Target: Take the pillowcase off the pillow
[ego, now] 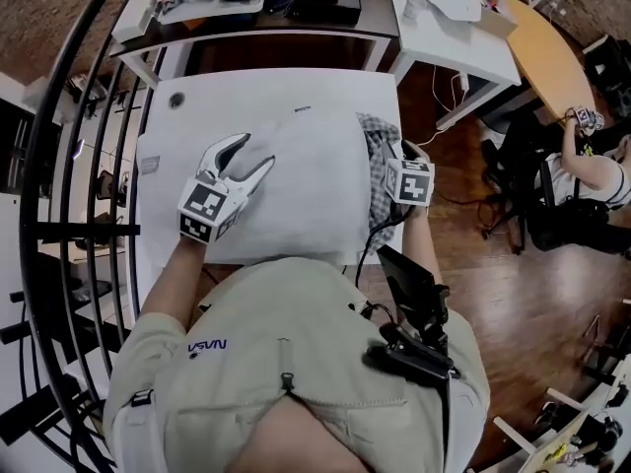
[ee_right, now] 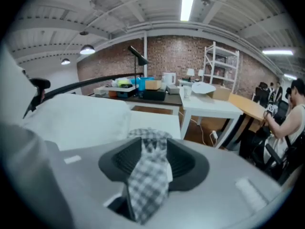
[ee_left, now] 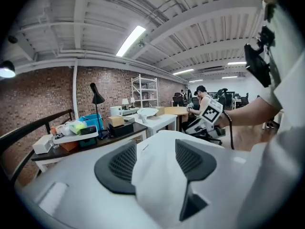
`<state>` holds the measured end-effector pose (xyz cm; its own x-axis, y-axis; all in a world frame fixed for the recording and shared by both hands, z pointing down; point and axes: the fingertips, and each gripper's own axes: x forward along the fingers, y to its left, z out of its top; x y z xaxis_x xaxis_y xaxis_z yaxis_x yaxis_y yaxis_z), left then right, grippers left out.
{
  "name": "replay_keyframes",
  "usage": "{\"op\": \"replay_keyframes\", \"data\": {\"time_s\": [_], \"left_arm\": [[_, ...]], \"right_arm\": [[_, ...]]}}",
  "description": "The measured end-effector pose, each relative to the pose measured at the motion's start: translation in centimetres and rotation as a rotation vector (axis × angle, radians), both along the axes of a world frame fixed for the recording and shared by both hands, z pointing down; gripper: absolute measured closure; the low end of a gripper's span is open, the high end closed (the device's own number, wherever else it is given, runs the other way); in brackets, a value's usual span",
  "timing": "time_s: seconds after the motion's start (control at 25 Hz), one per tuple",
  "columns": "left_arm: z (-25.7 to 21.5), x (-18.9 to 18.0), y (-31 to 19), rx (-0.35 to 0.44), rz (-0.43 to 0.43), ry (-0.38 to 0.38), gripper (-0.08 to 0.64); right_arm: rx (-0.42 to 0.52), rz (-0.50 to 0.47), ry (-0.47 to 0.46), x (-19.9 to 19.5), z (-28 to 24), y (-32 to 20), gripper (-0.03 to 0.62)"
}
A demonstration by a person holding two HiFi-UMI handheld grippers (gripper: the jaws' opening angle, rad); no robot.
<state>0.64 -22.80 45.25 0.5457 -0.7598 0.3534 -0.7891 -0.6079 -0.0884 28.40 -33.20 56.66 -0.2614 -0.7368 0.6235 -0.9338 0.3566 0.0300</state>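
Jaws apart on both: left hand-held gripper (ego: 258, 151) straddles white cloth (ee_left: 157, 180), right hand-held gripper (ee_right: 153, 159) straddles checked cloth (ee_right: 150, 187), neither pinched. Pulling now likely just slips both free.

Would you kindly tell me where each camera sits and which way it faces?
Head view: on the person's head, facing steeply down at the table; chest, forearms, left gripper, right gripper show.
Left gripper view: on that gripper, along its parted jaws with white fabric between, toward a brick wall; right forearm shows.
Right gripper view: on that gripper, along parted jaws with checked fabric between; torso at left edge.
Shared: both gripper views face one brick wall.
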Motion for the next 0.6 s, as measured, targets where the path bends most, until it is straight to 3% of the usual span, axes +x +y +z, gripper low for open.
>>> {"op": "replay_keyframes", "data": {"time_s": [0.08, 0.2, 0.32, 0.4, 0.52, 0.6], "left_arm": [[-0.3, -2.1, 3.5, -0.006, -0.026, -0.034, 0.285], [2.4, -4.3, 9.5, -0.101, -0.027, -0.103, 0.249], [7.5, -3.9, 13.8, -0.224, 0.048, -0.210, 0.195], [11.3, -3.5, 14.7, -0.258, 0.080, -0.274, 0.195], [12.7, -3.8, 14.0, -0.218, 0.084, -0.273, 0.387], [11.8, -4.1, 13.3, -0.184, 0.081, -0.251, 0.437]], "right_arm": [[-0.012, -0.004, -0.035, 0.1, -0.8, 5.0, 0.420], [-0.143, 0.006, -0.046, 0.7, 2.0, 13.4, 0.397], [-0.307, 0.005, 0.009, 0.4, 7.4, 19.6, 0.380], [-0.355, 0.027, 0.064, 0.5, 10.6, 21.2, 0.400], [-0.336, 0.019, 0.202, 1.3, 12.2, 21.3, 0.512], [-0.305, 0.047, 0.308, 3.1, 11.7, 20.9, 0.563]]}}
